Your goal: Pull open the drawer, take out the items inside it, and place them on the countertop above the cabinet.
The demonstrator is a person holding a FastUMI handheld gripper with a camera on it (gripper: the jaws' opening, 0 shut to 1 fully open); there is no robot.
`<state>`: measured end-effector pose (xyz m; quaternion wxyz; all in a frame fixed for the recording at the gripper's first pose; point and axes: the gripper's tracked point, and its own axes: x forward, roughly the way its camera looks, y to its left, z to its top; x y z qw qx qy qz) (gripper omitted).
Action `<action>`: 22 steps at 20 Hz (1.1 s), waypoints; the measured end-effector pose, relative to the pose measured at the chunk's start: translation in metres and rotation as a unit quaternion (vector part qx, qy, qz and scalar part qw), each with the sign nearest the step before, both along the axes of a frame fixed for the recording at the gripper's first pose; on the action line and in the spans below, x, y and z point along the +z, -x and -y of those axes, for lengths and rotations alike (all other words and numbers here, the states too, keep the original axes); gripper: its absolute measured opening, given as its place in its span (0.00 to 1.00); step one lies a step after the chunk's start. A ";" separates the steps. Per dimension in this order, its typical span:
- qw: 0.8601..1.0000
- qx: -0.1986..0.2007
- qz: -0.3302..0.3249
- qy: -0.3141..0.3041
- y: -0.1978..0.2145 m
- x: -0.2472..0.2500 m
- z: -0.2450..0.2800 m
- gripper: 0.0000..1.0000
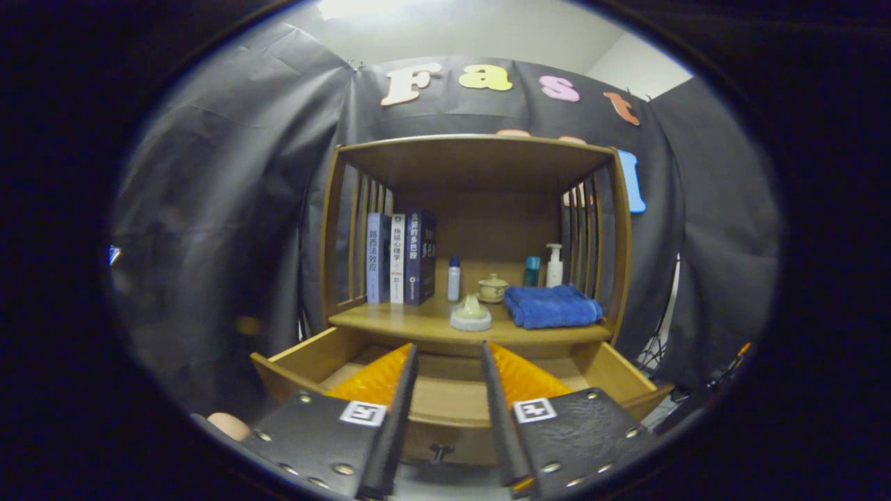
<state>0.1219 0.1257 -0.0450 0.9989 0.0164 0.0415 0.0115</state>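
Observation:
The wooden cabinet's drawer (pixel 299 358) stands pulled open below the countertop (pixel 411 324). Its knob (pixel 439 453) shows low between my fingers. What I see of the drawer floor is bare wood; my fingers hide the rest. My gripper (pixel 450 346) is open above the drawer, fingertips near the countertop's front edge, with nothing between them. On the countertop sit a white cone-shaped piece (pixel 470 314), a folded blue towel (pixel 552 306), a small lidded cup (pixel 493 287) and a white bottle with a blue cap (pixel 454 278).
Three upright books (pixel 401 259) stand at the countertop's left. A teal bottle (pixel 532 271) and a white pump bottle (pixel 554 265) stand at the back right. Slatted sides and a top board enclose the shelf. Part of a hand (pixel 228 425) shows beside the left finger.

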 end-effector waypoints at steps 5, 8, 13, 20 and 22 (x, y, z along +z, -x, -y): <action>1.000 -0.009 -0.028 -0.010 0.017 -0.030 -0.002 0.97; 0.999 -0.026 -0.044 -0.017 0.026 -0.047 0.002 0.98; 0.996 -0.054 -0.064 -0.015 0.018 -0.069 0.012 0.98; 0.995 -0.061 -0.079 -0.020 0.003 -0.086 0.011 0.98; 0.995 -0.065 -0.075 -0.015 0.002 -0.086 0.011 0.97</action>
